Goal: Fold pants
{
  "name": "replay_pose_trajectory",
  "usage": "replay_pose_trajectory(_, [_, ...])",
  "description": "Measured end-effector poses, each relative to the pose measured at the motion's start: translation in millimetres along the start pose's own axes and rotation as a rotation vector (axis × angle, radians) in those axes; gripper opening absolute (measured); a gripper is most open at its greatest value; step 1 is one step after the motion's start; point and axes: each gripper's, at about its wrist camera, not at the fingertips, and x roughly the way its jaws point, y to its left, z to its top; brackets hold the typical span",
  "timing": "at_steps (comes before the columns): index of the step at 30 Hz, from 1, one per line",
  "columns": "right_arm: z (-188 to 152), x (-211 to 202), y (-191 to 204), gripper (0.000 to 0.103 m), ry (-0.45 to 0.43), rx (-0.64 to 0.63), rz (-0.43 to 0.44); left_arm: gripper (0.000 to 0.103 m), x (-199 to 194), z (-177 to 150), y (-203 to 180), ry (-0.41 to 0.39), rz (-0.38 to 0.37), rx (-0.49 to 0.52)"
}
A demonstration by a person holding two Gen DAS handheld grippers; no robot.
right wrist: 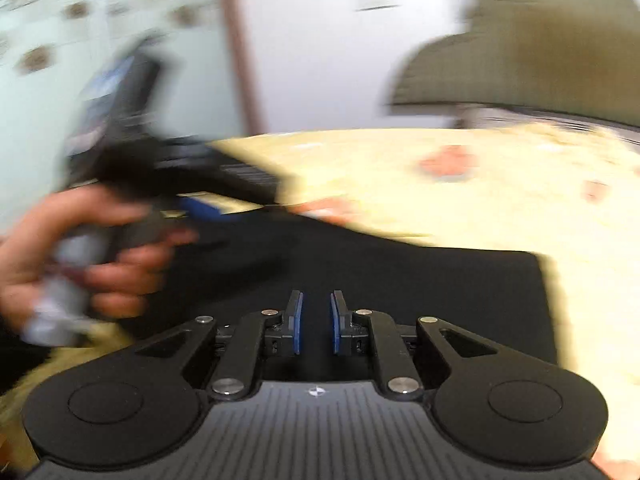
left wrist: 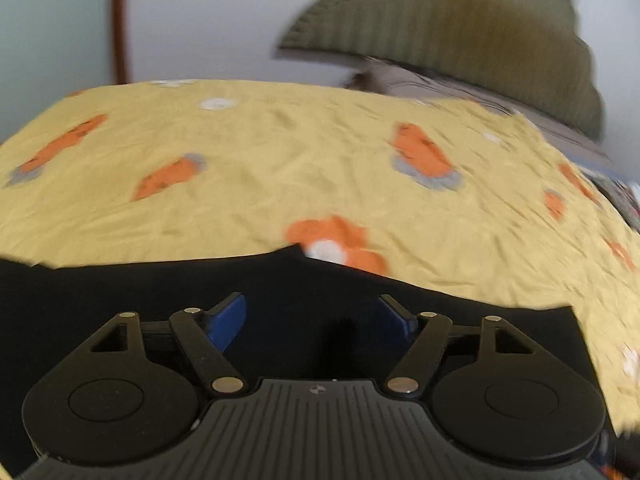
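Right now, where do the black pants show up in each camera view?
Left wrist view: the black pants fill the lower band, under the open left tool.
Right wrist view: they spread across the lower middle, beneath the right tool, whose pads stand slightly apart.
Shared landmark: the yellow flowered sheet beyond the pants.

Right wrist view motion-blurred: person's left hand (right wrist: 80,248) and its black gripper smeared. Flat black fabric pants (left wrist: 300,280) partly hidden behind gripper body.

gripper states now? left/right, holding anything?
Left gripper: open, nothing between the fingers, over the black pants.
Right gripper: narrow gap between the pads, open, holding nothing.
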Motion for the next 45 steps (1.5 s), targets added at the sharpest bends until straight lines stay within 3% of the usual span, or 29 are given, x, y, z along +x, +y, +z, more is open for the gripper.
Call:
replay_pose_trajectory(3, [-9,15,-21,0.013,0.107,0.015,-0.133,0.076,20,-5,-18,0.116,-0.092,0.105])
replay_pose_trajectory(5, [-21,16,-21,0.013,0.129,-0.014,-0.144,0.075,34,-14,-24,0.165,-0.033,0.158])
replay_pose_trajectory(8, [-20,1,-16,0.014,0.086,-0.004,-0.18,0.075,20,-18,-23,0.103,-0.019,0.168])
replay_pose_trajectory(10, [-25,0,-14,0.015,0.092,0.005,-0.202,0.081,16,-20,-26,0.076,0.015,0.228])
replay_pose_trajectory(13, [-27,4,-10,0.016,0.128,-0.041,-0.246,0.083,17,-25,-28,0.129,0.034,0.299])
replay_pose_trajectory(16, [-22,-9,6,0.016,0.095,-0.06,-0.25,0.084,-9,-22,-2,0.08,0.039,0.226])
replay_pose_trajectory(21, [-12,7,53,0.016,0.069,-0.134,-0.095,0.094,-57,-31,64,0.029,0.032,0.067])
replay_pose_trajectory(24, [-14,30,77,0.016,0.092,-0.187,-0.054,0.095,-84,-42,107,0.0,0.121,0.0])
replay_pose_trajectory(26, [-19,47,85,0.016,0.154,-0.216,-0.079,0.096,-99,-51,137,-0.023,0.194,-0.005])
replay_pose_trajectory(29, [-14,44,94,0.016,0.145,-0.233,-0.12,0.099,-121,-62,187,-0.051,0.389,-0.032])
replay_pose_trajectory(32, [-5,35,112,0.016,0.105,-0.236,-0.06,0.099,-139,-65,228,-0.063,0.605,-0.074])
replay_pose_trajectory(34, [-1,35,135,0.017,0.083,-0.273,-0.01,0.099,-150,-62,248,-0.08,0.669,-0.089])
replay_pose_trajectory(36, [-3,40,164,0.017,0.071,-0.33,0.065,0.099,-156,-59,258,-0.063,0.614,-0.128])
replay_pose_trajectory(39, [-9,51,213,0.02,0.073,-0.451,0.149,0.099,-150,-56,270,0.031,0.329,-0.261])
replay_pose_trajectory(41, [-16,58,247,0.026,0.045,-0.586,0.161,0.098,-142,-59,278,0.095,0.19,-0.348])
replay_pose_trajectory(45, [-30,64,289,0.034,-0.012,-0.785,0.134,0.097,-132,-65,288,0.128,0.137,-0.445])
